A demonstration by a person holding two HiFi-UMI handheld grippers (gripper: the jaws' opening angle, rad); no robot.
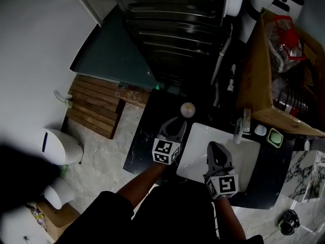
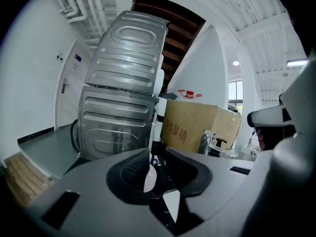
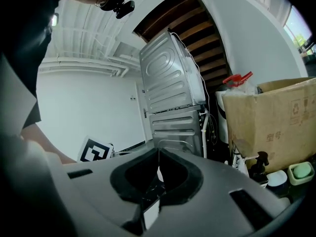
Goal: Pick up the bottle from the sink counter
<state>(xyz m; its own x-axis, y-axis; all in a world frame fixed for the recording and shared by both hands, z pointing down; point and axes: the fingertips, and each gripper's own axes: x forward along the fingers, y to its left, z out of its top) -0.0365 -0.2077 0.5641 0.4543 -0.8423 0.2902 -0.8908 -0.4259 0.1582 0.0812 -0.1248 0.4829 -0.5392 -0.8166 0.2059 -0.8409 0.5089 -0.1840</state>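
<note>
From above, the bottle (image 1: 187,109) shows as a pale round top standing on the dark sink counter (image 1: 144,141), just behind the white sink (image 1: 200,136). My left gripper (image 1: 177,120) is over the counter, its tips close in front and to the left of the bottle. Its jaws stand slightly apart with nothing between them (image 2: 158,154). Beyond them rises a white upright shape with a dark band (image 2: 158,117); I cannot tell whether this is the bottle. My right gripper (image 1: 212,144) hangs over the sink, shut and empty (image 3: 158,154).
A large cardboard box (image 1: 259,70) fills the counter's right side, with a faucet (image 1: 238,131), a green soap dish (image 1: 275,137) and a dark pump bottle (image 3: 260,167) near it. A stacked metal washer (image 1: 172,29) stands behind. A wooden pallet (image 1: 94,105) lies on the floor at left.
</note>
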